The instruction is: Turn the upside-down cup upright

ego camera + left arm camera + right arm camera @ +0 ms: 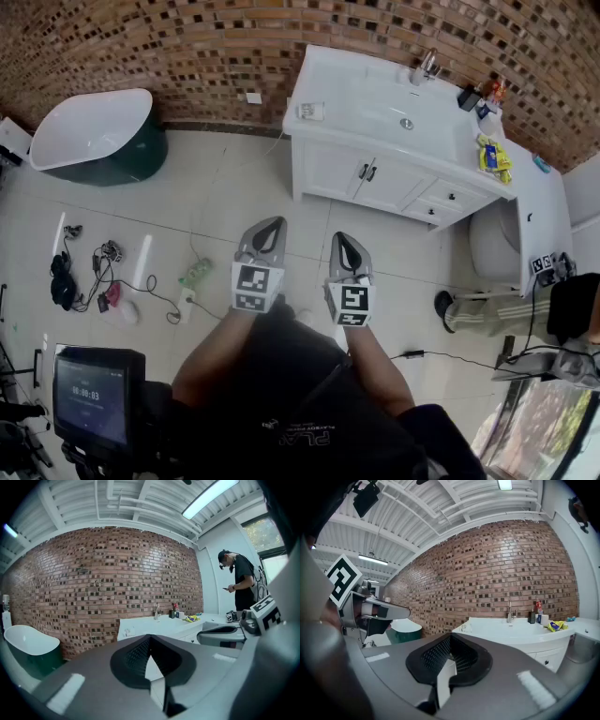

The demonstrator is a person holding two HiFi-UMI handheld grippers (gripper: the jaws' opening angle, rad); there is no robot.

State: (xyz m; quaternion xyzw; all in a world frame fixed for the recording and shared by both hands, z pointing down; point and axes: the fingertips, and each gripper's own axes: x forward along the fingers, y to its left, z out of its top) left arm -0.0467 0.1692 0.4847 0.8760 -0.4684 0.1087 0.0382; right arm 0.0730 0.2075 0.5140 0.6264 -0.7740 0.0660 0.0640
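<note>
A small clear thing (311, 111), too small to tell if it is the cup, stands at the left corner of the white vanity top (366, 98). It also shows in the left gripper view (127, 631) and the right gripper view (465, 628). My left gripper (270, 225) and right gripper (345, 240) are held side by side in front of me over the tiled floor, well short of the vanity. Both point toward it, nearly level. The left gripper (149, 638) has its jaws together with nothing between them. The right gripper (450, 638) is likewise shut and empty.
A faucet (428, 64), bottles (478, 97) and a yellow pack (492, 155) sit on the vanity. A white and green bathtub (94, 136) stands at the far left. Cables and small items (84, 272) lie on the floor. Another person (241, 581) stands at the right.
</note>
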